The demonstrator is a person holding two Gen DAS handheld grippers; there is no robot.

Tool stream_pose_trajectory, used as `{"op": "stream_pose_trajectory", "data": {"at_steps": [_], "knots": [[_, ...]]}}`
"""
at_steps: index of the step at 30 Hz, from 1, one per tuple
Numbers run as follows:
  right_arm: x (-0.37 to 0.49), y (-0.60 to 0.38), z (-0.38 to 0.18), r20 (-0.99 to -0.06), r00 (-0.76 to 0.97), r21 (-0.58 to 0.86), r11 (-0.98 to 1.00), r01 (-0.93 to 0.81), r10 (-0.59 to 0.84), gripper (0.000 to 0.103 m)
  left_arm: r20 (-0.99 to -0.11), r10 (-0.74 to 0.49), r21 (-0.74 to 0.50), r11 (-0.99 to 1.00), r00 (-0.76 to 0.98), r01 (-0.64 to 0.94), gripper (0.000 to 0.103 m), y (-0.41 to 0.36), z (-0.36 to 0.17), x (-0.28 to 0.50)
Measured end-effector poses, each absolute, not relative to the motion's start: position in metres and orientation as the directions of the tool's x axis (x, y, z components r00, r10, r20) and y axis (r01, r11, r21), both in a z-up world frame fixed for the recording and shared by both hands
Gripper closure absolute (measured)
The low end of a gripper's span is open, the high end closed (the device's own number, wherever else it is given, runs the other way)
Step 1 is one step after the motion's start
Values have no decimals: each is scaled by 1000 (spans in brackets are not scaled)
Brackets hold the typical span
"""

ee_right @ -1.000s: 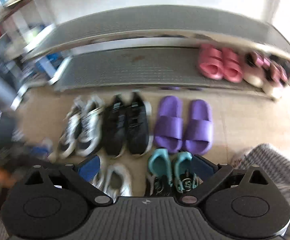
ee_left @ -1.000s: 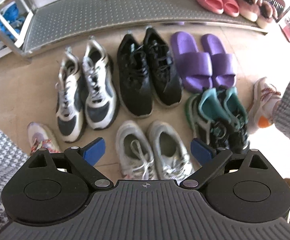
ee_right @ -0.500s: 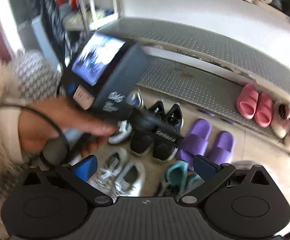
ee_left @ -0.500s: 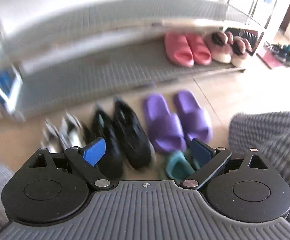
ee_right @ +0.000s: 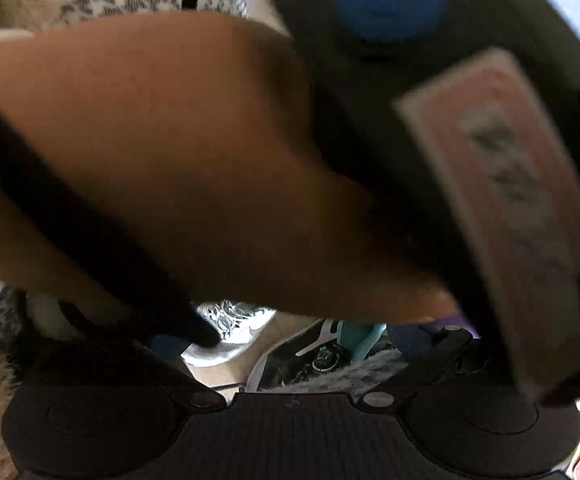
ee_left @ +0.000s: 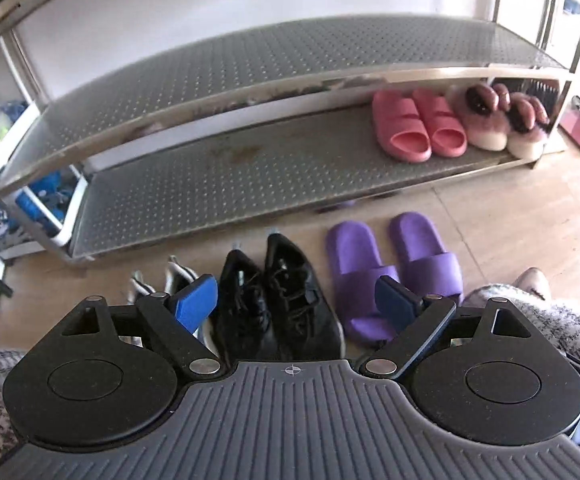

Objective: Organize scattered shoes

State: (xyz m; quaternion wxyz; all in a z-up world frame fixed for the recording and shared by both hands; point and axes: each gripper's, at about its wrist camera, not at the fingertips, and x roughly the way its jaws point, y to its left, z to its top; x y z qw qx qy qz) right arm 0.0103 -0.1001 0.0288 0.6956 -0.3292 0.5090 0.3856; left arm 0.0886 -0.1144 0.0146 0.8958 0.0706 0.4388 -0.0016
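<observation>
My left gripper (ee_left: 294,306) hangs open and holds nothing, low over a pair of black sneakers (ee_left: 277,304) on the floor. To their right lies a pair of purple slides (ee_left: 394,268), and to their left white-and-grey sneakers (ee_left: 157,280) are half hidden behind my left finger. Pink slides (ee_left: 418,128) and fluffy pink slippers (ee_left: 502,120) sit on the rack's lower shelf (ee_left: 229,184). A person's hand (ee_right: 193,160) and the other gripper's body (ee_right: 470,140) block most of the right wrist view. Beneath them my right gripper (ee_right: 285,342) is open over a white sneaker (ee_right: 229,328) and a teal-and-black sneaker (ee_right: 322,356).
The metal rack has a bare upper shelf (ee_left: 290,64), and the left half of its lower shelf is bare. White bins of blue items (ee_left: 45,196) stand left of the rack. A grey patterned sleeve (ee_left: 550,320) is at lower right, above wooden floor (ee_left: 510,216).
Left gripper has tilted up and drawn back, so the rack now fills its view. The right wrist view has swung so that the hand and the other gripper now cover it.
</observation>
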Motion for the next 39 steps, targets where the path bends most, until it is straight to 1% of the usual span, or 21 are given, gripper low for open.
{"op": "stream_pose_trajectory", "data": {"at_steps": [4, 6, 8, 10, 15, 23, 27, 29, 32, 34, 36, 38, 39], "knots": [[9, -95, 31, -964, 182, -67, 481, -874, 196, 0, -771, 44, 109, 992, 636, 63, 14, -114, 18, 89], [5, -92, 32, -964, 178, -69, 461, -885, 198, 0, -763, 20, 91, 993, 646, 76, 13, -115, 22, 88], [1, -89, 33, -964, 172, -69, 434, -898, 203, 1, -772, -30, 61, 991, 634, 121, 15, -120, 22, 89], [-3, -86, 34, -965, 160, -62, 411, -910, 209, 1, -777, -49, 54, 988, 628, 144, 16, -124, 22, 89], [-8, -79, 37, -963, 144, -42, 400, -916, 227, 1, -762, -44, 83, 983, 646, 164, 14, -127, 27, 91], [-21, -65, 42, -958, 137, -34, 372, -928, 253, 1, -775, -60, 71, 981, 630, 180, 14, -112, 31, 88], [-32, -56, 44, -953, 164, -69, 345, -936, 255, 1, -781, -68, 64, 980, 621, 188, 13, -105, 32, 87], [-40, -50, 46, -947, 200, -110, 330, -938, 250, 1, -784, -72, 61, 979, 617, 192, 12, -101, 33, 86], [-43, -50, 43, -946, 224, -148, 301, -942, 236, 1, -822, -56, 2, 995, 566, 102, 12, -91, 30, 85], [-38, -54, 40, -948, 224, -156, 282, -946, 227, 1, -853, -137, -98, 990, 503, 103, 13, -83, 30, 87], [-39, -54, 45, -939, 225, -144, 297, -944, 259, 1, -835, -262, -233, 965, 484, 121, 14, -69, 32, 89], [-35, -66, 58, -906, 248, -98, 399, -912, 344, 1, -795, -289, -293, 953, 533, 78, 16, -51, 40, 91], [-29, -73, 64, -894, 267, -73, 471, -879, 361, 1, -763, -324, -346, 936, 559, 70, 15, -41, 46, 91]]}}
